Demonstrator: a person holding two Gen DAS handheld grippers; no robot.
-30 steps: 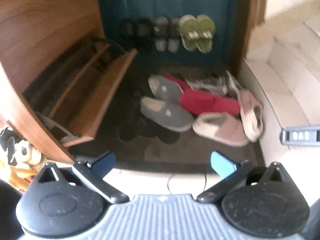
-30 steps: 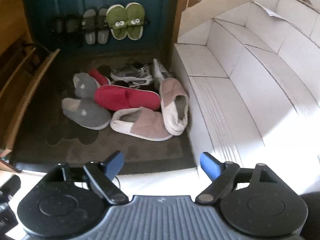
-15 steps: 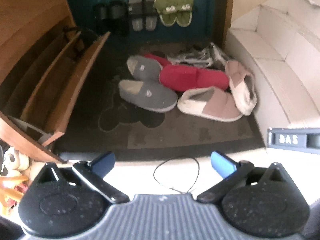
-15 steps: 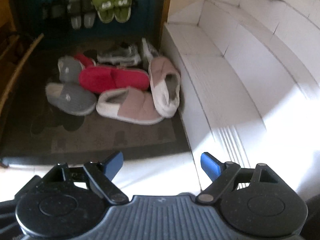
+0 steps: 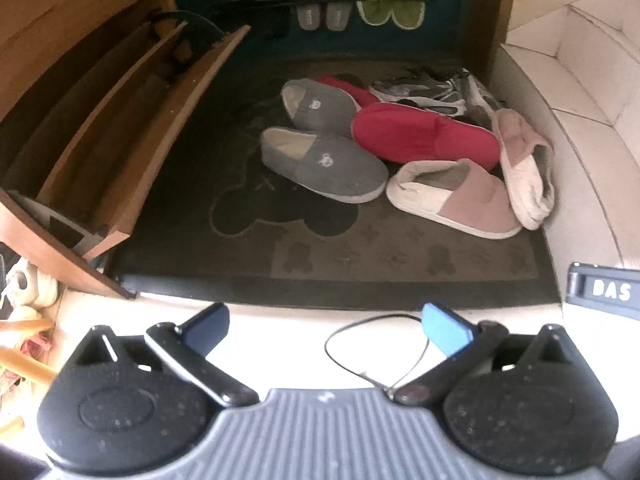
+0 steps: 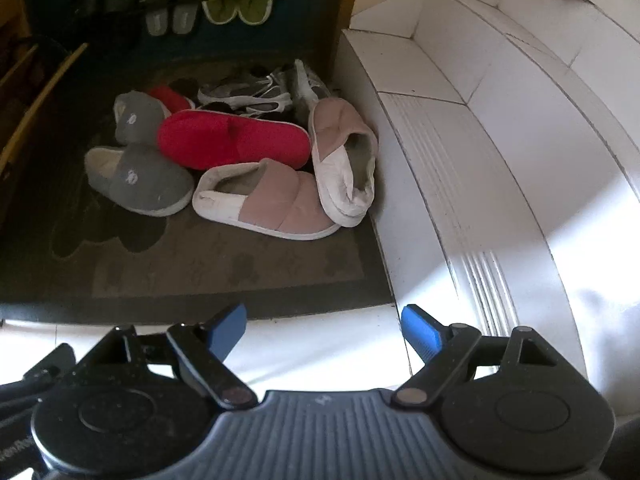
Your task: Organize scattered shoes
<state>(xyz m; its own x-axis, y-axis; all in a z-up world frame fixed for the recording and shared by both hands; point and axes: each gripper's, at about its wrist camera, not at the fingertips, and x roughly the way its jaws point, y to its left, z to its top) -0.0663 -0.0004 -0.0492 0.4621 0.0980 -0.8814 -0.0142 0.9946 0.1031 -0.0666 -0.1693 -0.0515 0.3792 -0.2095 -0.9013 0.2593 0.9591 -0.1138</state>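
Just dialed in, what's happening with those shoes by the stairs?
Nothing is picked up yet. Both the left tongs and right tongs hang open and empty short of the doormat. On it lie jumbled gray slippers, red slippers, pink slippers and sneakers. The wooden shoe rack stands open.

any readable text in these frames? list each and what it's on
"DAS": white letters on a dark block at the right edge of the left wrist view; the text may run on out of frame.
Partial lettering on the right claw's body, lower left of the right wrist view: cut off, unreadable.
Nothing else.
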